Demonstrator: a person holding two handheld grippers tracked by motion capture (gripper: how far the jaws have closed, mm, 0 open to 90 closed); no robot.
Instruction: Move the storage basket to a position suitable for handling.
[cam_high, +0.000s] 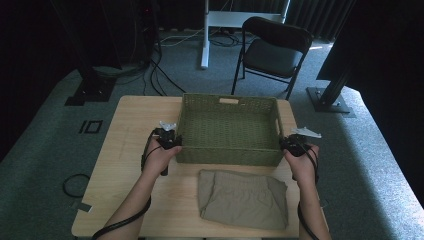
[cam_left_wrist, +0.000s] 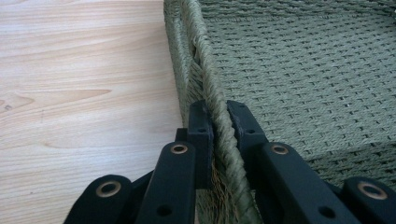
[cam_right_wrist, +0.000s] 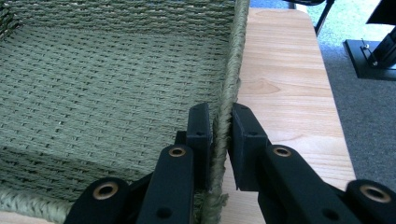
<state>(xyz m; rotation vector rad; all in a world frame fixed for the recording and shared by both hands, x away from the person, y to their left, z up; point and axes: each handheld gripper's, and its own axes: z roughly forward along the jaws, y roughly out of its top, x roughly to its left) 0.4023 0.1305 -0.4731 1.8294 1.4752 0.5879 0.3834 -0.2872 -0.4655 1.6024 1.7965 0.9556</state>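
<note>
A green woven basket (cam_high: 227, 150) sits on the wooden table (cam_high: 130, 125), empty inside. My left gripper (cam_high: 174, 140) is shut on the basket's left rim near the front corner; in the left gripper view the jaws clamp the braided rim (cam_left_wrist: 205, 84) at the left gripper (cam_left_wrist: 219, 122). My right gripper (cam_high: 286, 143) is shut on the right rim near the front corner; the right gripper view has the rim (cam_right_wrist: 233, 60) pinched at the right gripper (cam_right_wrist: 220, 122). A folded khaki garment (cam_high: 243, 198) lies in front of the basket.
A black folding chair (cam_high: 272, 50) stands beyond the table's far edge. A white desk leg (cam_high: 205, 35) and cables lie on the carpet behind. Dark stands flank the table at left and right. Bare tabletop lies left of the basket.
</note>
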